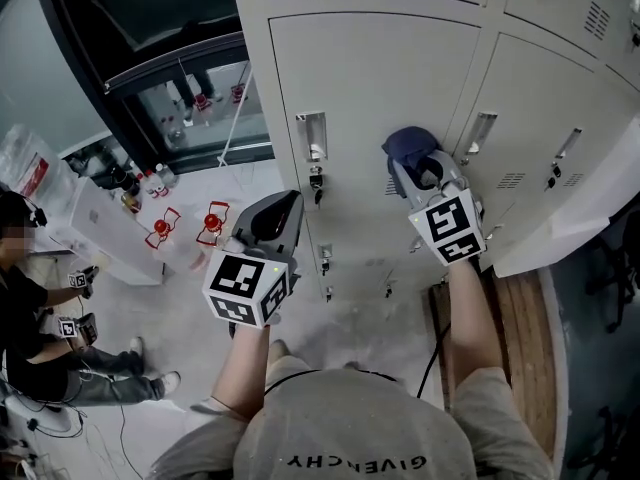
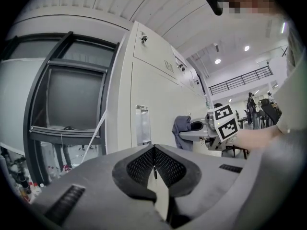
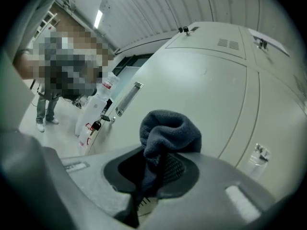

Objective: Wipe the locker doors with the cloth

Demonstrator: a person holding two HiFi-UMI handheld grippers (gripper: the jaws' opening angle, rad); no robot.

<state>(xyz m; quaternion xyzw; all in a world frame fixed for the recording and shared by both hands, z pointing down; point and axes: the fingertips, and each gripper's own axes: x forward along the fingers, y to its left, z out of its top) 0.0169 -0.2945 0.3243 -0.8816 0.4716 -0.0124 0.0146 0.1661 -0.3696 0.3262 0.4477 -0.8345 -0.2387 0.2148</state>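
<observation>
A bunched dark blue cloth (image 1: 408, 146) (image 3: 169, 131) is pinched in my right gripper (image 1: 415, 168) (image 3: 160, 164), which is shut on it. The cloth sits close against a pale grey locker door (image 1: 385, 78) (image 3: 206, 90), right of that door's handle and keyed lock (image 1: 314, 153). My left gripper (image 1: 278, 213) (image 2: 154, 166) is shut with nothing in it, held lower and left near the locker's left edge. In the left gripper view the cloth (image 2: 183, 128) and the right gripper (image 2: 211, 126) appear beyond, against the door (image 2: 158, 95).
Further locker doors (image 1: 550, 98) run to the right; one lower door (image 1: 575, 218) stands ajar. A dark-framed glass cabinet (image 1: 180, 78) is left of the lockers. Red-handled items (image 1: 212, 220) lie on the floor. A seated person (image 1: 40, 338) is at far left.
</observation>
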